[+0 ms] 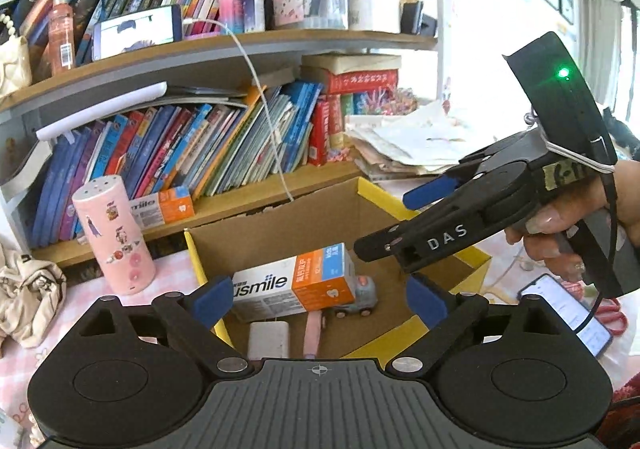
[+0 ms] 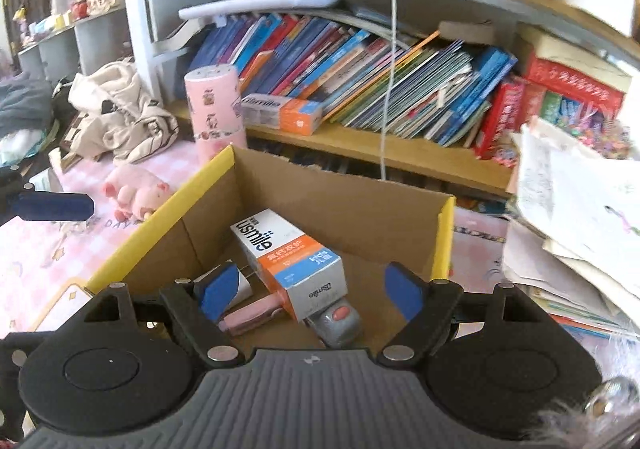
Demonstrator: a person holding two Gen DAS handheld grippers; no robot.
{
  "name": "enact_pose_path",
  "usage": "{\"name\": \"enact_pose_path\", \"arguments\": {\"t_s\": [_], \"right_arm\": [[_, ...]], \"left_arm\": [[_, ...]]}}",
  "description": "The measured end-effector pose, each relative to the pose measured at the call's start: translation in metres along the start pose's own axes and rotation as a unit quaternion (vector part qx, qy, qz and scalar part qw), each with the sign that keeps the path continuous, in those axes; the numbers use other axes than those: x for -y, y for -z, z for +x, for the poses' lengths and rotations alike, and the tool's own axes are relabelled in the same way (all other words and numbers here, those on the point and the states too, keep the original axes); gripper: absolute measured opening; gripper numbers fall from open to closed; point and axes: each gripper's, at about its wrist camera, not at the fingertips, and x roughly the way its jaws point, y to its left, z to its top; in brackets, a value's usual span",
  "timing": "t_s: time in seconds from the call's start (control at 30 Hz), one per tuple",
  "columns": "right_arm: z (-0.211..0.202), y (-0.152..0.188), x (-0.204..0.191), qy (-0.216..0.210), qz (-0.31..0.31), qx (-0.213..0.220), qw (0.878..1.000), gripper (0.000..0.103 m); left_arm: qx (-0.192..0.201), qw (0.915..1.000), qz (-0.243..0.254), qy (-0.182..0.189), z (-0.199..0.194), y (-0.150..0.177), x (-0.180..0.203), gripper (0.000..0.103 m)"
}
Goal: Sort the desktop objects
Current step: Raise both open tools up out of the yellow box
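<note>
An open brown cardboard box with yellow flap edges (image 2: 340, 209) sits near the bookshelf. Inside lie a white-and-orange toothpaste carton (image 2: 292, 253), a grey toy car (image 2: 338, 323) and a pink stick (image 2: 250, 317). Above it, the left gripper (image 1: 318, 299) and right gripper (image 2: 316, 289) gape wide, holding nothing.

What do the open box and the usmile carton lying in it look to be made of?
Open box: seemingly corrugated cardboard, matte brown inside, yellow along the flap edges. usmile carton: likely thin printed paperboard with a slight sheen, sharply folded edges and an end flap.
</note>
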Motion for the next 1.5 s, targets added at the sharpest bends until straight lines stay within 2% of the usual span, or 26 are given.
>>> {"name": "enact_pose_path", "arguments": {"t_s": [0.23, 0.8, 1.23, 1.5], "right_arm": [[-0.025, 0.009, -0.017, 0.048, 0.033, 0.014, 0.998, 0.086], [-0.058, 0.048, -0.07, 0.139, 0.127, 0.016, 0.982, 0.093], [-0.052, 0.088, -0.124, 0.161, 0.161, -0.025, 0.973, 0.097], [-0.044, 0.108, -0.153, 0.172, 0.201, -0.048, 0.963, 0.1]], "left_arm": [[0.02, 0.9995, 0.0, 0.023, -0.023, 0.008, -0.015, 0.096], [0.017, 0.9989, -0.003, 0.044, -0.07, 0.04, -0.062, 0.099], [-0.01, 0.999, 0.002, 0.044, -0.089, 0.073, -0.081, 0.099], [-0.04, 0.9987, -0.013, 0.029, -0.101, 0.095, -0.096, 0.099]]}}
